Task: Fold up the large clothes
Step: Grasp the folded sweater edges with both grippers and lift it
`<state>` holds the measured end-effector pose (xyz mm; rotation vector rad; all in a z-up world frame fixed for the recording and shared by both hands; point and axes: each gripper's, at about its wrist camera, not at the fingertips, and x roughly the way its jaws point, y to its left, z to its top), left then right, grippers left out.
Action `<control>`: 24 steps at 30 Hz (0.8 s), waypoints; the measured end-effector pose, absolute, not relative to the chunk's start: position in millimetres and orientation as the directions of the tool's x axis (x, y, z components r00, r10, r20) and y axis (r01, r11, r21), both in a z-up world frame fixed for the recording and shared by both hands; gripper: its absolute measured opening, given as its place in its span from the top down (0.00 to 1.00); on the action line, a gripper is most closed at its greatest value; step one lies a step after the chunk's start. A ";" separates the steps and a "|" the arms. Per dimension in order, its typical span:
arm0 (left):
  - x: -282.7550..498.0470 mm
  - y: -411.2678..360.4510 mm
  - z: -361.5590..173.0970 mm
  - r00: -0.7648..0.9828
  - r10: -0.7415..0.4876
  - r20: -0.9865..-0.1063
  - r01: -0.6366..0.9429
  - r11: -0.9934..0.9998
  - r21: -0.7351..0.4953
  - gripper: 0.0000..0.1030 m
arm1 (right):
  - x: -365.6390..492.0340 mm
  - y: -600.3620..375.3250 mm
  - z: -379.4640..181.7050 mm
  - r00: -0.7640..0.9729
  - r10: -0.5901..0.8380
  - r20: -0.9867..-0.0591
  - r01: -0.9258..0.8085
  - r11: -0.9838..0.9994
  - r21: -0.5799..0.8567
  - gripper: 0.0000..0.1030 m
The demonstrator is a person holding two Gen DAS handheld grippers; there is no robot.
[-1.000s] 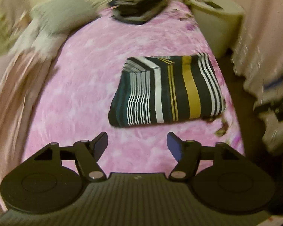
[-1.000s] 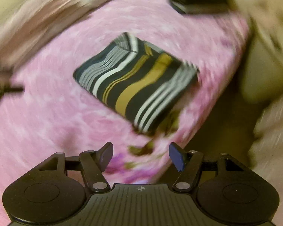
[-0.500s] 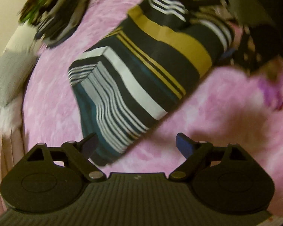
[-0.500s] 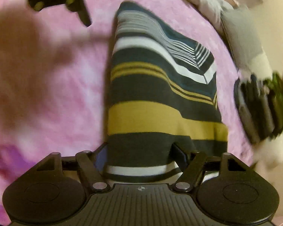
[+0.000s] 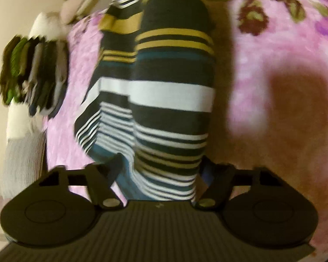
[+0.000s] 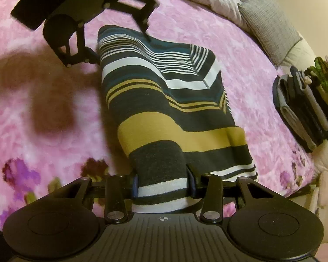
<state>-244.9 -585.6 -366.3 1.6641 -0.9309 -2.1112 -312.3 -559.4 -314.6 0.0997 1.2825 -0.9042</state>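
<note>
The pink bedspread (image 6: pixel 207 43) carries the folded striped garment (image 6: pixel 164 100) — soft, thick and floppy, so best gripped at opposite ends. Navy with white, mustard and teal bands. The right gripper (image 6: pixel 163 184) and left gripper (image 5: pixel 164 170), jaws just closing, each pinch an end.

1. Garment (image 6: pixel 175 109): knit cloth, matt, fine ribbed texture, striped dark grey, white, mustard and teal.
2. Blanket (image 6: pixel 251 69): plush pink fleece, fuzzy nap, matt, floral print at the edge.
3. Right gripper (image 6: pixel 163 185): matt black plastic, ribbed body, smooth round side discs, small shiny metal pivot pins, blue pads.
4. Left gripper (image 5: pixel 158 170): same matt black plastic, ribbed body; view blurred.
5. Pillow (image 6: pixel 271 21): grey woven cloth, coarse texture, matt.
6. Stack (image 6: pixel 306 107): folded cloth, mixed matt fabrics, grey, dark, green.
</note>
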 end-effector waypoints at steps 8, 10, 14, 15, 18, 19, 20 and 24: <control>-251.6 -609.8 -333.8 -0.240 -0.467 -0.851 -0.072 -0.866 0.495 0.73 | -301.8 -529.2 -320.6 -0.021 -0.566 -0.824 0.684 0.593 -0.425 0.20; -253.5 -618.3 -319.0 -0.237 -0.430 -0.871 -0.037 -0.892 0.450 0.73 | -289.6 -518.6 -322.2 -0.007 -0.603 -0.798 0.659 0.598 -0.457 0.15; -255.9 -634.8 -295.5 -0.237 -0.345 -0.908 0.041 -0.937 0.346 0.74 | -270.1 -525.1 -346.0 -0.054 -0.658 -0.751 0.585 0.589 -0.558 0.14; -256.7 -636.8 -291.7 -0.236 -0.336 -0.912 0.045 -0.941 0.335 0.74 | -269.5 -530.5 -356.0 -0.084 -0.661 -0.746 0.563 0.586 -0.583 0.14; -256.3 -635.7 -281.7 -0.236 -0.318 -0.918 0.051 -0.948 0.315 0.74 | -281.2 -545.2 -375.8 -0.198 -0.652 -0.732 0.513 0.568 -0.644 0.42; -256.4 -632.9 -278.8 -0.238 -0.319 -0.917 0.051 -0.947 0.316 0.74 | -289.0 -547.6 -371.3 -0.190 -0.639 -0.746 0.528 0.574 -0.626 0.52; -256.5 -630.0 -275.6 -0.246 -0.318 -0.916 0.054 -0.948 0.315 0.73 | -293.9 -547.7 -363.9 -0.178 -0.631 -0.755 0.542 0.578 -0.610 0.58; -258.7 -606.1 -263.7 -0.257 -0.351 -0.900 0.055 -0.936 0.349 0.73 | -307.2 -543.8 -319.0 -0.157 -0.607 -0.779 0.554 0.599 -0.578 0.67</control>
